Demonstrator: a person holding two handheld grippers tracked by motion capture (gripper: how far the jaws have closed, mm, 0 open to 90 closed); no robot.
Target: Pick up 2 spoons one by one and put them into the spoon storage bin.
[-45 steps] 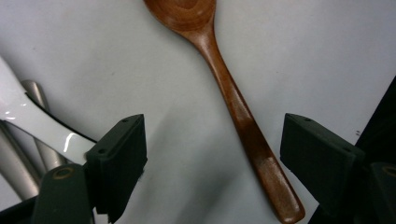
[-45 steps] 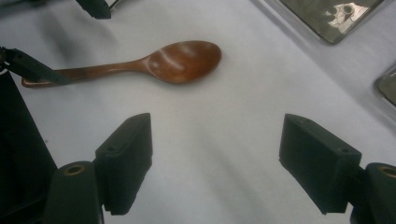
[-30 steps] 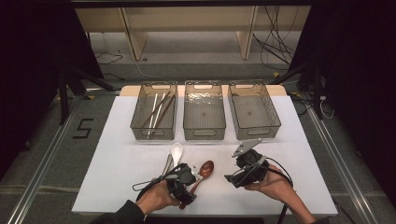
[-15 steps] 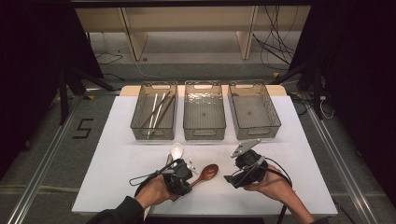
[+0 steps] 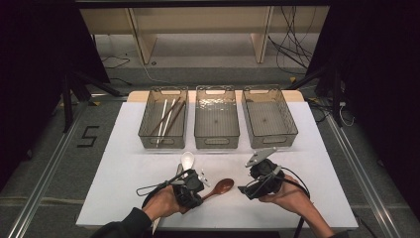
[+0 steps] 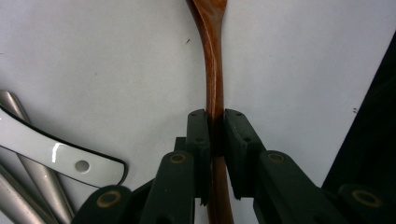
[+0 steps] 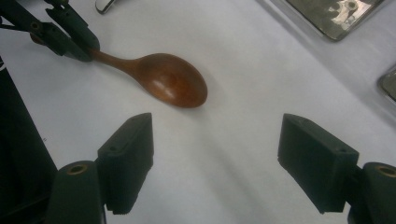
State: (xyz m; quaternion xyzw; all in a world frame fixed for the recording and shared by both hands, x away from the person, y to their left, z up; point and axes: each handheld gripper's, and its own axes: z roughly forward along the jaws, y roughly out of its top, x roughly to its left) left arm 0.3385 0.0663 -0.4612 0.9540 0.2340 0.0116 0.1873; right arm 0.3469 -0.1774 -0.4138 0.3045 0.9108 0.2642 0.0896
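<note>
Left tongs (image 6: 215, 135) were clamped on the handle of the wooden spoon (image 5: 221, 187); the jaws had just been closing, and in the left gripper view the pads pinched the brown handle from both sides. The spoon itself lay on the white desk (image 5: 114, 183), bowl pointing toward the right tongs (image 5: 246, 191), near the front edge and between my two hands. I could not tell whether it had cleared the surface yet; the bowl looked to be resting on it.

Right tongs stood spread wide and empty, held low over bare desk just short of the spoon's bowl (image 7: 173, 86).

Progress, as I judged it: sorting looked partly done. The left bin (image 5: 143, 130) held several long sticks, chopsticks by the look of them. The middle bin (image 5: 217, 141) and right bin (image 5: 293, 130) looked empty. Left on the desk: the wooden spoon now in grip, a white spoon (image 5: 187, 159) just behind the left hand, and some metal handles (image 6: 32, 172) lying beside it, seen in the left gripper view; I could not say what kind of utensils they were.

So the grasp was made; lift, carry and drop into a bin remained, then the other pieces.
</note>
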